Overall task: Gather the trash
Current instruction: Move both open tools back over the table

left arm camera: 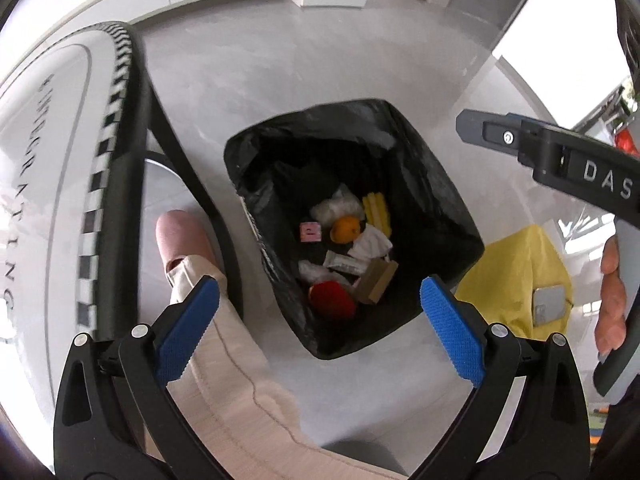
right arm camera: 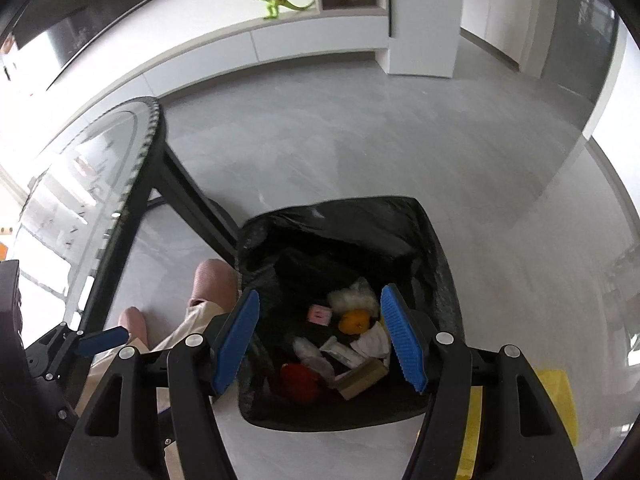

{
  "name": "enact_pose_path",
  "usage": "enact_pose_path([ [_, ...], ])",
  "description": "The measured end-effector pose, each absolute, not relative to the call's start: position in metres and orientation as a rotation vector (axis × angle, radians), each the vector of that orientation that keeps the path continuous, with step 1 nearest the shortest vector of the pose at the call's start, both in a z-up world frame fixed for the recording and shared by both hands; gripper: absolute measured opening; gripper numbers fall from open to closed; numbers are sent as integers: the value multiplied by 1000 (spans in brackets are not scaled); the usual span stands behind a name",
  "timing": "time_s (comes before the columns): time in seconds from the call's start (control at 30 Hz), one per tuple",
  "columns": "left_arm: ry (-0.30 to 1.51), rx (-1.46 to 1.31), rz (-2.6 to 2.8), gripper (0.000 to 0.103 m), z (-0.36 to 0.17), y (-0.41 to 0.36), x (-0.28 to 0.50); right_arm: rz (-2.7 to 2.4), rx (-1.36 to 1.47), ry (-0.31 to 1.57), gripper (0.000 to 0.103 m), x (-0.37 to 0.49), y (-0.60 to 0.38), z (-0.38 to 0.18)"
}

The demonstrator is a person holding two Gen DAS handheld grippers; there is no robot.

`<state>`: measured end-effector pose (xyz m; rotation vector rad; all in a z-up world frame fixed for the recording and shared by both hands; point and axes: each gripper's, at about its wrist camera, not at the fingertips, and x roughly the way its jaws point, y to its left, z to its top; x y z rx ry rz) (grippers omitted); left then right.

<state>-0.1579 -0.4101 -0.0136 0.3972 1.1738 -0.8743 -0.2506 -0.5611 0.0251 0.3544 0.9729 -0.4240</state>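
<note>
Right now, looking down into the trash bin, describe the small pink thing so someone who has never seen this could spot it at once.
Find the black-lined trash bin on the grey floor beside the round table. Among the trash at its bottom, look just left of the orange fruit, below the crumpled white wad. The small pink square packet lies there; it is the only pink item, flat and square-edged, unlike its rounded or crumpled neighbours.

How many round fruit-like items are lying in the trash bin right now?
2. An orange sits mid-bin beside the white crumpled wrapper; a red round item lies at the near end of the bin. Others may be buried.
</note>
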Motion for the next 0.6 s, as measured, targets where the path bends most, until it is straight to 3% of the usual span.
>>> enact_pose_path([
  [0.6,1104,146,-590,97,28,-257,-83,-197,196,963,65,-174,-447,59],
])
